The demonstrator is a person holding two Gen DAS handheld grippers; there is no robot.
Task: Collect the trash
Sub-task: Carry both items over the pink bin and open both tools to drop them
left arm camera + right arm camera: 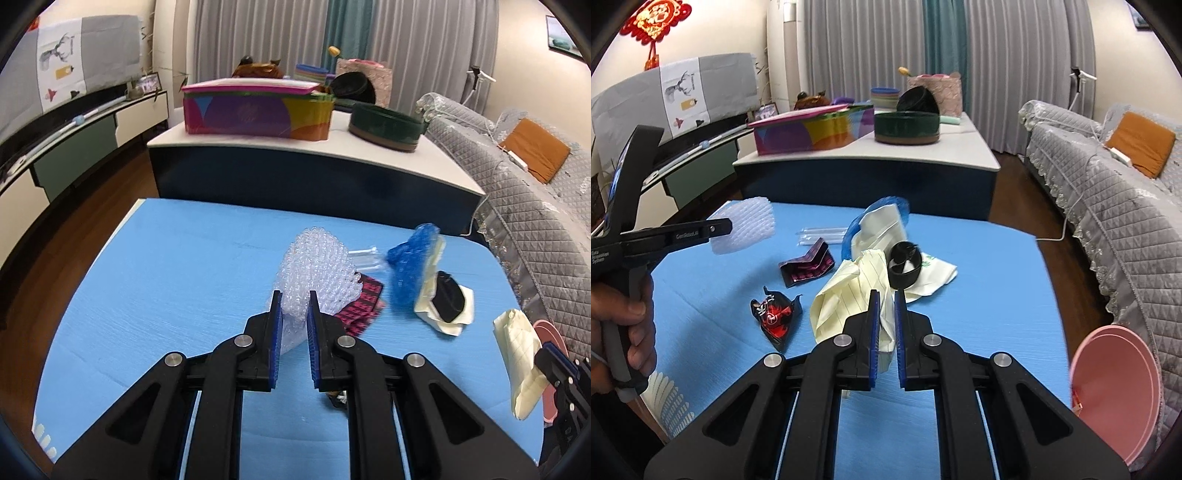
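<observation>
Both grippers were loaded. Left gripper: fingers narrow, clamped on a wad of clear bubble wrap, held above the blue bench. Right gripper: fingers narrow, pinching a crumpled sheet of pale yellow lined paper, which hung loose below the pinch.

Remaining trash on the bench, right wrist view: a red-and-black wrapper at 9 o'clock of the right fingertips, a dark pink-printed packet at 10 o'clock, a black tape roll at 1 o'clock lying on white paper, a blue bubble sheet behind, and clear tubes near the far edge.

A pink bin sat off the bench's edge at 3 o'clock (only its rim and inner wall showed).

Judgement: the step in hand looked like carrying both pieces to that bin. Do it well by keeping each pinch firm, bringing the dangling paper fully over the rim before opening, and dropping 1 piece at a time.

Hard to make out: the bin's base and contents were cut off; the tubes were faint; a small object under the left gripper was unidentifiable.
</observation>
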